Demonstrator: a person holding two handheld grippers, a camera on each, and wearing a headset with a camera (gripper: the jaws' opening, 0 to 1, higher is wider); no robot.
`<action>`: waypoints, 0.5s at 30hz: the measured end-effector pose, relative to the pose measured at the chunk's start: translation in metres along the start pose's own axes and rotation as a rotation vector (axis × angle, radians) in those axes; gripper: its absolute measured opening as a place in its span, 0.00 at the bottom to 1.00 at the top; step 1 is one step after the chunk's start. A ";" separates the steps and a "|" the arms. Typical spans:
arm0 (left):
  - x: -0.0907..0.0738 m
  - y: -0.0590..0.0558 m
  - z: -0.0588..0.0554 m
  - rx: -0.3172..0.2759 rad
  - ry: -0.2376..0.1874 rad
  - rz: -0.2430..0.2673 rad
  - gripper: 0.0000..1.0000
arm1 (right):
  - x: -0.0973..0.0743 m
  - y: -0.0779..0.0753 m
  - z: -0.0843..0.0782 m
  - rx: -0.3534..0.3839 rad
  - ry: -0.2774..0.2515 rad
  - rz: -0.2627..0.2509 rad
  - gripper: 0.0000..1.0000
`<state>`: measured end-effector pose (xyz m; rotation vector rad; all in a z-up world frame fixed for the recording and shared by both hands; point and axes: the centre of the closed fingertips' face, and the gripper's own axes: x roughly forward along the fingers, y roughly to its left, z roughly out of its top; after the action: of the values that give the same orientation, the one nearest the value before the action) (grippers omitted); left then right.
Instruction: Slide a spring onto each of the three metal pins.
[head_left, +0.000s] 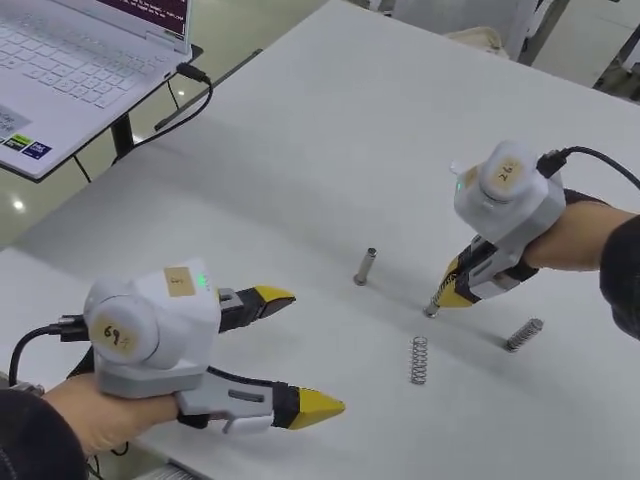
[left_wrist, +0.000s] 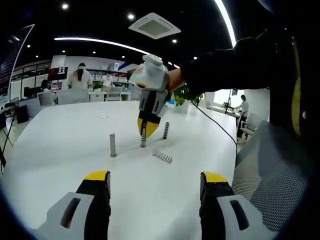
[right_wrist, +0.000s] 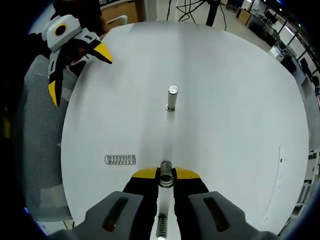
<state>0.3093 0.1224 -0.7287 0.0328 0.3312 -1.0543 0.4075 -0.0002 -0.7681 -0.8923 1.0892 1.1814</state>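
My right gripper (head_left: 449, 293) is shut on a spring (right_wrist: 166, 175), which runs back between its yellow fingertips. The spring's lower end meets a short metal pin (head_left: 431, 307) standing on the white table (head_left: 330, 150). A second pin (head_left: 365, 266) stands upright and bare to the left of it; the right gripper view has this pin (right_wrist: 172, 97) straight ahead. One loose spring (head_left: 419, 359) lies in front of the held pin, another (head_left: 523, 334) to its right. My left gripper (head_left: 300, 352) is open with nothing in it, near the table's front left.
An open laptop (head_left: 70, 60) sits on a stand at the far left, with a black cable (head_left: 195, 95) hanging from it. A grey mesh chair (left_wrist: 270, 170) stands beside the table. People sit at desks in the far background.
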 end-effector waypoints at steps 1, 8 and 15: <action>0.000 0.000 0.000 0.000 0.000 0.001 0.69 | 0.001 0.000 0.000 -0.001 0.002 -0.001 0.08; 0.000 0.000 0.001 -0.001 -0.006 -0.001 0.70 | 0.007 -0.002 -0.001 0.005 0.003 -0.002 0.08; 0.000 0.000 0.000 0.000 -0.001 0.000 0.70 | 0.012 -0.002 -0.002 0.012 0.003 -0.002 0.08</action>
<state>0.3092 0.1225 -0.7282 0.0321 0.3302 -1.0542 0.4092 0.0009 -0.7798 -0.8860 1.0966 1.1711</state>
